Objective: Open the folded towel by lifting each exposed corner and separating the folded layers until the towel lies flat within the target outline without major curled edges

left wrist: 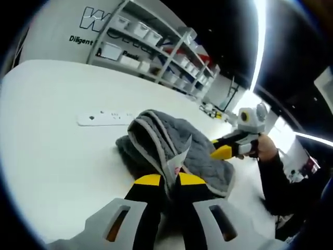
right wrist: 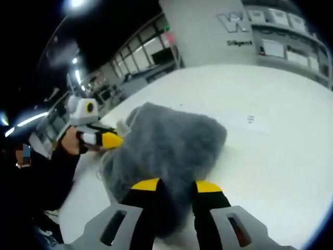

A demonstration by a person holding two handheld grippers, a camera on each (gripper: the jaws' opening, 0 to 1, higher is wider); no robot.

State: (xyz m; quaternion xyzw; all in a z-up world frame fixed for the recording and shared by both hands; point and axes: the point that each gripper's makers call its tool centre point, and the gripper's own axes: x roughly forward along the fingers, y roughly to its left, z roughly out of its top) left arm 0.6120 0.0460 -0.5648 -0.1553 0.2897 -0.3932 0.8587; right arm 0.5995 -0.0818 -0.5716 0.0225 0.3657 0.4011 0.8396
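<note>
Grey towel (left wrist: 177, 148) bunched in a heap on the white tabletop (left wrist: 57, 156), well in from every edge that shows, folded layers partly pulled apart and nowhere near flat. Pale binding along the hem visible in the left gripper view, curving up over the raised fold and down toward the jaws. Left gripper (left wrist: 170, 179) clamped on the towel: yellow-tipped black jaws drawn close together with a pinch of hem and a small white tag between them, cloth lifted off the tabletop at that point. Right gripper (right wrist: 175, 186) likewise closed on the towel, in its own view pressed into the near side of the fuzzy grey mass, cloth filling the gap between the yellow tips and spilling over them. Same right gripper seen from the left gripper view (left wrist: 225, 151), coming in from the right with its yellow tip against the far side of the heap, a hand (left wrist: 265, 147) and dark sleeve behind it. Left gripper seen from the right gripper view (right wrist: 111, 139), yellow tip touching the left side of the towel, a hand (right wrist: 70, 143) wrapped round the handle. Flat white strip with dark markings (left wrist: 106, 117) lying on the tabletop just beyond the towel, apart from it. Metal shelving with white bins (left wrist: 156, 44) along the wall past the far edge of the tabletop. Bright ceiling strip lights overhead, room otherwise dark.
</note>
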